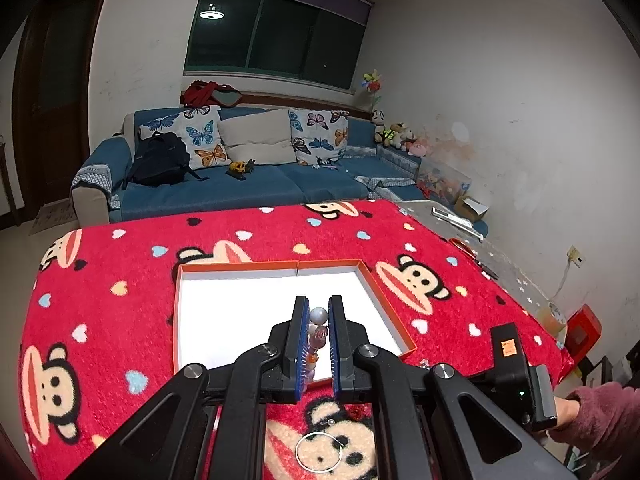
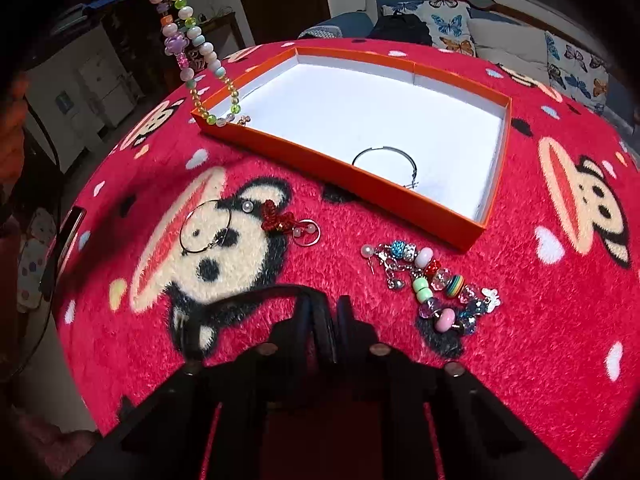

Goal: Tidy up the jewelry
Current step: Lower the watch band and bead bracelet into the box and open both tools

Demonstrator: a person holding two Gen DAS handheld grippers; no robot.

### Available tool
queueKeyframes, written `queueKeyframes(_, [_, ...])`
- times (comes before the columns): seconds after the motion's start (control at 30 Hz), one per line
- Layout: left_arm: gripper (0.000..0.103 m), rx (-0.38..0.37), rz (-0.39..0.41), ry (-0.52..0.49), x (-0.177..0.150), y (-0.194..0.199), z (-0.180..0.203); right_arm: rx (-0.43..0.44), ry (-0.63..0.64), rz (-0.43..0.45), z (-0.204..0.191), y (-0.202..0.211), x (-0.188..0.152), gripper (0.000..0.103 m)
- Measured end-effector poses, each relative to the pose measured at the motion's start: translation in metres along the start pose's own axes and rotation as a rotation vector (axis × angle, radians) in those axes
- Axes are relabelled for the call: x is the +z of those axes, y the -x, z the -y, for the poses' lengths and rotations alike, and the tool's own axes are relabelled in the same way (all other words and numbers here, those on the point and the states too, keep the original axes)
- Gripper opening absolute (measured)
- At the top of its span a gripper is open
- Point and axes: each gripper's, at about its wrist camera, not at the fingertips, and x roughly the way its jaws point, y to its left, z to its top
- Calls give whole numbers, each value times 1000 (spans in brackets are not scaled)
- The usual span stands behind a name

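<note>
Left wrist view: the left gripper (image 1: 319, 330) is clenched on a beaded necklace (image 1: 318, 326), its beads pinched between the 2 blue pads, held over the near part of the orange box (image 1: 240, 266). Near the camera, under the gripper, a thin hoop (image 1: 320, 456) lies on the red blanket (image 1: 120, 280). At the right edge a hand (image 1: 568, 412) holds the other tool.

Right wrist view: the right gripper (image 2: 330, 320) is clenched with nothing visible between its jaws, low over the blanket. The necklace hangs at far left, its lower end dipping into the box's left corner. 1 silver bangle (image 2: 386, 160) already lies inside the box. Outside it remain a hoop with a red bow charm (image 2: 276, 216) and a colourful charm bracelet (image 2: 436, 284) to the right.

By my reading, the sorting is under halfway: 1 piece boxed, 1 going in, at least 2 left.
</note>
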Motion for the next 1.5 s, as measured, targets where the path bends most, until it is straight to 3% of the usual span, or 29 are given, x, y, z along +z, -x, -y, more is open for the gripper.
queueKeyframes(0.23, [9,19,38,-11,23,3,-5,9,-12,89,3,28,17,13])
queueKeyframes(0.53, [9,68,36,-45,50,-31,-16,-59,-47,216,35,37,82,13])
queueKeyframes(0.77, [9,60,-66,8,39,-89,-42,-92,-90,153,69,-9,113,13])
queueKeyframes(1.07, [9,98,-209,54,4,-162,-81,-131,-91,84,78,-38,126,13])
queueKeyframes(1.33, [11,133,-270,79,-18,-184,-103,-162,-46,64,71,-41,125,14])
queueKeyframes(1.4, [11,138,-282,84,-22,-187,-107,-155,-52,64,72,-39,124,19])
queueKeyframes(1.5, [13,139,-296,93,-27,-189,-110,-152,-52,76,70,-30,120,36])
